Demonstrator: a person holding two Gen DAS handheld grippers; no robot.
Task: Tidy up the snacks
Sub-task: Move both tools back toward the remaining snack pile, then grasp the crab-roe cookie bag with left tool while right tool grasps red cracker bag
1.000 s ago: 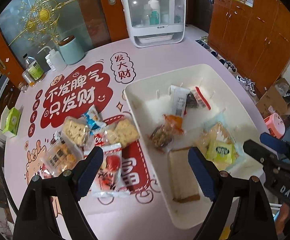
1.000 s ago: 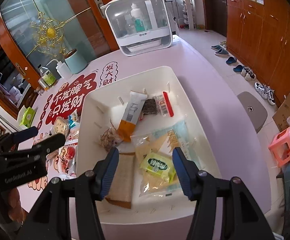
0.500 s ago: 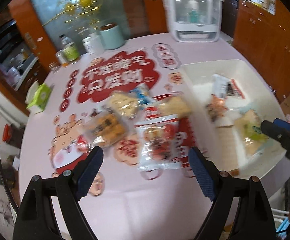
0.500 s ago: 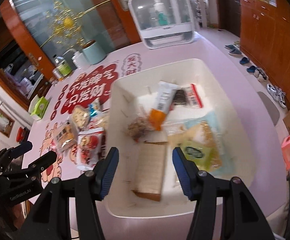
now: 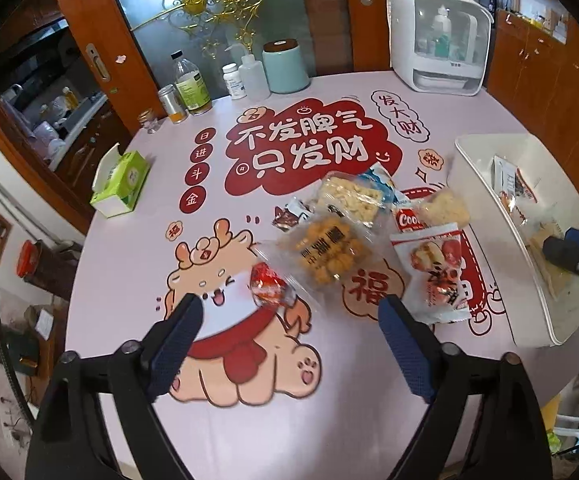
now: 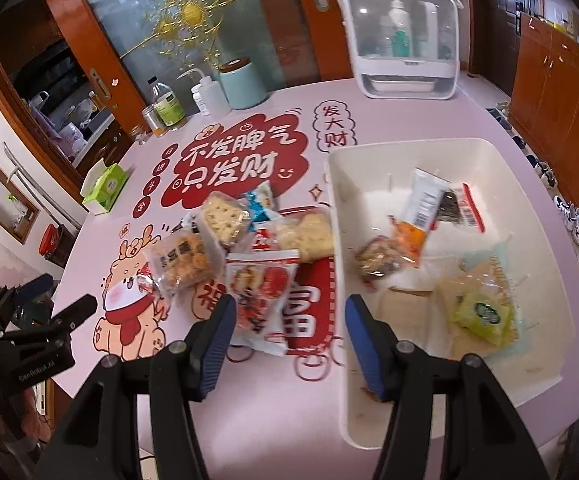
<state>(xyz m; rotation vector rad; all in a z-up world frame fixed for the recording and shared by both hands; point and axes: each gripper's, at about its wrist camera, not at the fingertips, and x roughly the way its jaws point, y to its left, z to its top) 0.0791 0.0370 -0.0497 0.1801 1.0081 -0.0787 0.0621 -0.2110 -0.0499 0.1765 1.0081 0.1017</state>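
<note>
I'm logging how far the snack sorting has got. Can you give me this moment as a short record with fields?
surface: pink table with red printed mat
bin: white bin, several packets inside, among them a green-labelled packet
loose snacks: pile left of the bin, including a red-and-white packet and a clear bag of golden puffs
left gripper: jaws opening, nothing between them
right gripper: jaws opening, nothing held

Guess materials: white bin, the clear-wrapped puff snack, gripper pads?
White bin: looks like moulded plastic, semi-gloss, with thin smooth walls and rounded corners. Puff snack pack: clear glossy film; contents show through, edges crinkle and glint. Gripper pads: dark blue, matte, fine grid texture, probably rubber, though that's unconfirmed.
</note>
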